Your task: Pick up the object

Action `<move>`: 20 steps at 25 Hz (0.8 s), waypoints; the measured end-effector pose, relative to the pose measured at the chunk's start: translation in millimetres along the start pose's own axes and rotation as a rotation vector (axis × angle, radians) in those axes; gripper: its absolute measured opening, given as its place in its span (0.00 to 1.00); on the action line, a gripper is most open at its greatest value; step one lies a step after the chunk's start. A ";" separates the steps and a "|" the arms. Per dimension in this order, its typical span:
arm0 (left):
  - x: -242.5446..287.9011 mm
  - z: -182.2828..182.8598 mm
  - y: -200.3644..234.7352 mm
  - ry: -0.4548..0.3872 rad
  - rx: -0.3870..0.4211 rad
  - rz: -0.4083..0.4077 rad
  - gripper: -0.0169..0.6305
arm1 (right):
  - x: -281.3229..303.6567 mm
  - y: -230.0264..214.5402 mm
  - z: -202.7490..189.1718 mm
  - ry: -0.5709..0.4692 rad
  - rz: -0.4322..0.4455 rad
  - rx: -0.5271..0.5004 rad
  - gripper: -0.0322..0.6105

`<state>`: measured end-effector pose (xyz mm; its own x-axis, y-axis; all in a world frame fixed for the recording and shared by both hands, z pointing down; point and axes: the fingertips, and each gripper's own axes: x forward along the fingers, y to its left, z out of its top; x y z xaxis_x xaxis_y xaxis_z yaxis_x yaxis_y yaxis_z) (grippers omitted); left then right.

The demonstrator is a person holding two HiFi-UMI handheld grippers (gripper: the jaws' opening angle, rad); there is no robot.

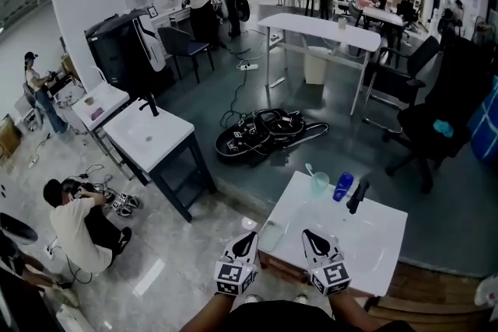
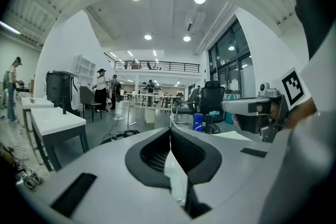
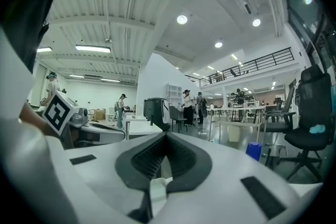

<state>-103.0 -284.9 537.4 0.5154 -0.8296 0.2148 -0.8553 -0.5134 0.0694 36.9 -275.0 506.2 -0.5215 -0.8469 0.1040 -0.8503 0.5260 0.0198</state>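
Note:
A white washbasin table (image 1: 373, 245) stands just in front of me. At its far edge are a pale green cup (image 1: 320, 183) with a toothbrush in it, a blue bottle (image 1: 342, 186) and a black tap (image 1: 357, 196). My left gripper (image 1: 248, 235) hangs over the table's near left corner, shut and empty. My right gripper (image 1: 306, 233) hovers over the basin's near side, also shut with nothing in it. Both are well short of the cup and bottle. The left gripper view has the bottle (image 2: 198, 121) beyond the shut jaws. It also appears in the right gripper view (image 3: 254, 150).
A second washbasin table (image 1: 152, 138) stands to the left, with a person crouching on the floor (image 1: 78, 225) beside it. A black bundle of gear and cables (image 1: 261, 134) lies on the floor ahead. A black office chair (image 1: 436, 128) stands at right. People stand further back.

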 end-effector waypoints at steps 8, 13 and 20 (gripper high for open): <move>19.8 -16.4 -2.0 0.031 -0.007 0.027 0.06 | 5.4 -16.4 -19.3 0.024 0.023 0.030 0.08; 35.2 -35.8 -1.3 0.087 -0.013 0.032 0.06 | 8.4 -25.6 -36.1 0.056 0.026 0.063 0.08; 48.3 -75.4 0.8 0.179 -0.018 0.034 0.47 | 14.4 -23.1 -57.8 0.112 0.050 0.097 0.08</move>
<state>-82.7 -308.9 621.3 0.4695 -0.7933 0.3876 -0.8740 -0.4800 0.0762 53.3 -294.9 564.7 -0.5565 -0.8032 0.2127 -0.8294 0.5523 -0.0842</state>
